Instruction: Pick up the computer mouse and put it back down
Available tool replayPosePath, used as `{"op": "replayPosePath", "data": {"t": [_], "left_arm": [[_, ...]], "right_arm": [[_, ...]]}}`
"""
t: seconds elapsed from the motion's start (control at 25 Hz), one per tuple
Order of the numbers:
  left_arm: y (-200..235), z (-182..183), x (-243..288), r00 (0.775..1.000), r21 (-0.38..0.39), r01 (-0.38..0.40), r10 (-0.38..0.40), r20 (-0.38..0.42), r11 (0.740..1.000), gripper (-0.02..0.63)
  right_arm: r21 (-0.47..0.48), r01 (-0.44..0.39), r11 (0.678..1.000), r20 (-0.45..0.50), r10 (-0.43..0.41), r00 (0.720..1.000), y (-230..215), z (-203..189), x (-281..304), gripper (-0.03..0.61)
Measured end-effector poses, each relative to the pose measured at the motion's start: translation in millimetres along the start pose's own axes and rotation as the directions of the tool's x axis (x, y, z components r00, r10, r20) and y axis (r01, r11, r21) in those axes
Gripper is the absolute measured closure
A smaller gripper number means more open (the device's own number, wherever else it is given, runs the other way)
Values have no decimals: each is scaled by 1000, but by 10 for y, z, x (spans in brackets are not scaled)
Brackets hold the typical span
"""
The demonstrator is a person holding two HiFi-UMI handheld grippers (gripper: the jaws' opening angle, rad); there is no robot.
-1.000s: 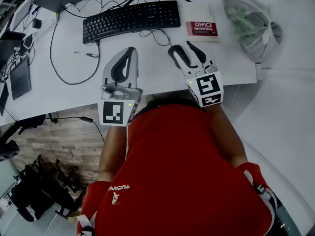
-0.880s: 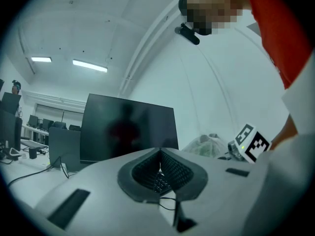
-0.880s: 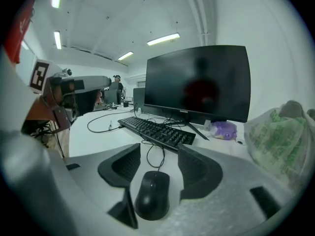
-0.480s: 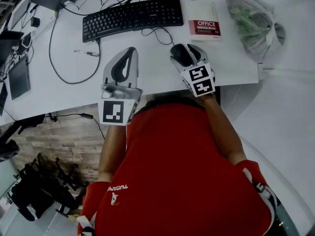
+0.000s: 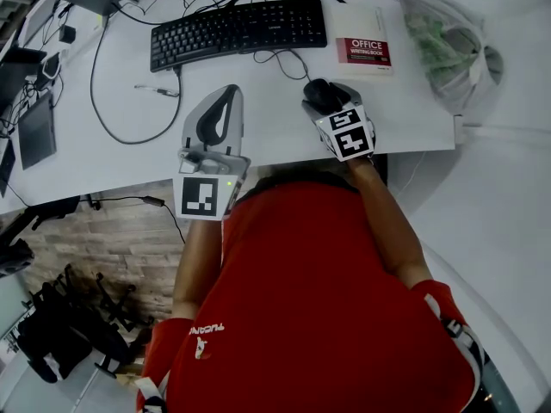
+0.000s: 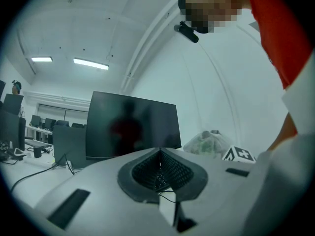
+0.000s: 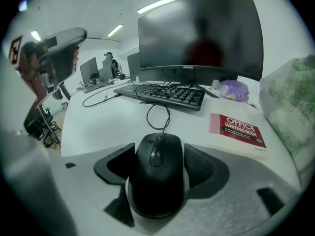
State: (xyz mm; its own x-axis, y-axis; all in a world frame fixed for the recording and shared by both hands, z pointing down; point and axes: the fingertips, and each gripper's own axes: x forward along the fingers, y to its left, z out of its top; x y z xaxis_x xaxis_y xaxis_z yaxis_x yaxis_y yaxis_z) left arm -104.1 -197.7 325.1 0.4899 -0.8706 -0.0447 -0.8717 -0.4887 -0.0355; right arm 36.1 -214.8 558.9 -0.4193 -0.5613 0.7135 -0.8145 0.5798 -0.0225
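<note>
The black corded computer mouse (image 5: 319, 94) (image 7: 157, 176) rests on the white desk (image 5: 275, 140), just in front of the keyboard. My right gripper (image 5: 328, 95) (image 7: 157, 152) tilts down over it. Its jaws are spread wide, one black pad on each side of the mouse, and a thin gap shows at the right pad, so they do not press on it. My left gripper (image 5: 227, 93) (image 6: 160, 152) lies level over the desk to the left, shut, with nothing in it. The two grippers are about a hand's width apart.
A black keyboard (image 5: 239, 26) (image 7: 162, 93) lies behind the mouse, with a dark monitor (image 7: 199, 38) behind it. A red-covered book (image 5: 363, 50) (image 7: 240, 129) and a plastic bag (image 5: 452, 46) sit to the right. Cables and a pen (image 5: 157, 91) lie left of the grippers.
My right gripper has come down from above the desk onto the mouse and tipped steeper, and its jaws have spread wider. The left gripper has stayed where it was.
</note>
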Motion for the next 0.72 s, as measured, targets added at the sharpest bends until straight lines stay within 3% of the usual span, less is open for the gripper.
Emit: {"op": "replayPosePath", "data": {"t": [0.4, 0.72], "left_arm": [[-7, -18, -79, 1000, 9, -12, 12, -12, 1000, 603], [-53, 67, -145, 1000, 6, -2, 2, -4, 1000, 603]], "right_arm": [[5, -7, 1000, 13, 7, 1000, 25, 19, -21, 285], [44, -30, 999, 138, 24, 990, 74, 380, -421, 287]]}}
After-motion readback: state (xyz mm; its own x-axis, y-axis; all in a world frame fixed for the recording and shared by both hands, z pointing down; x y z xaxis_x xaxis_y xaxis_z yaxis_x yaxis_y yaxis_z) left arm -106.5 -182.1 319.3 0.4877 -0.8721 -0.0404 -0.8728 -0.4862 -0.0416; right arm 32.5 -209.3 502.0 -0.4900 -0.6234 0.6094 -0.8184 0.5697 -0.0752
